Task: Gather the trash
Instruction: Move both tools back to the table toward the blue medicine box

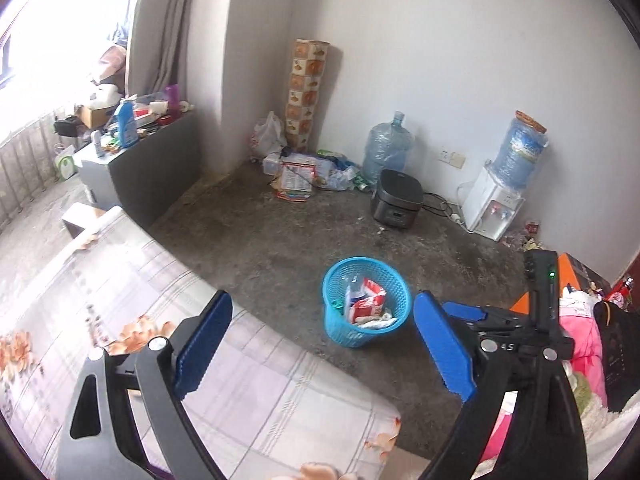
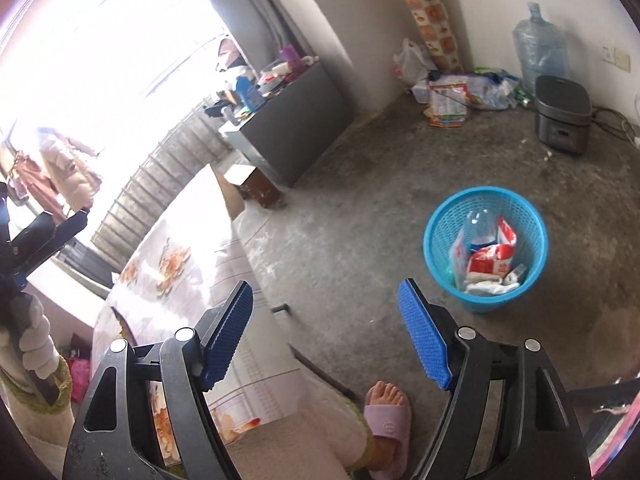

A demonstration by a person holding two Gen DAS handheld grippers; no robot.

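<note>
Left tool (image 1: 322, 354) wide, nothing between pads; right tool (image 2: 326, 336) wide, empty; blue basket (image 2: 440, 216) at two o'clock on floor (image 2: 360, 200), holding wrappers (image 2: 490, 262).

open left tool (image 1: 320, 344) above basket (image 1: 366, 300)

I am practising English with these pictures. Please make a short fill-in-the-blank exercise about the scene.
1. The trash lies inside a basket of ___ colour.
2. The basket stands on the ___.
3. The jaws of the left hand-held gripper are ___, with nothing between them.
4. The water dispenser carries a large ___ on top.

Missing words: blue; floor; open; bottle
</note>
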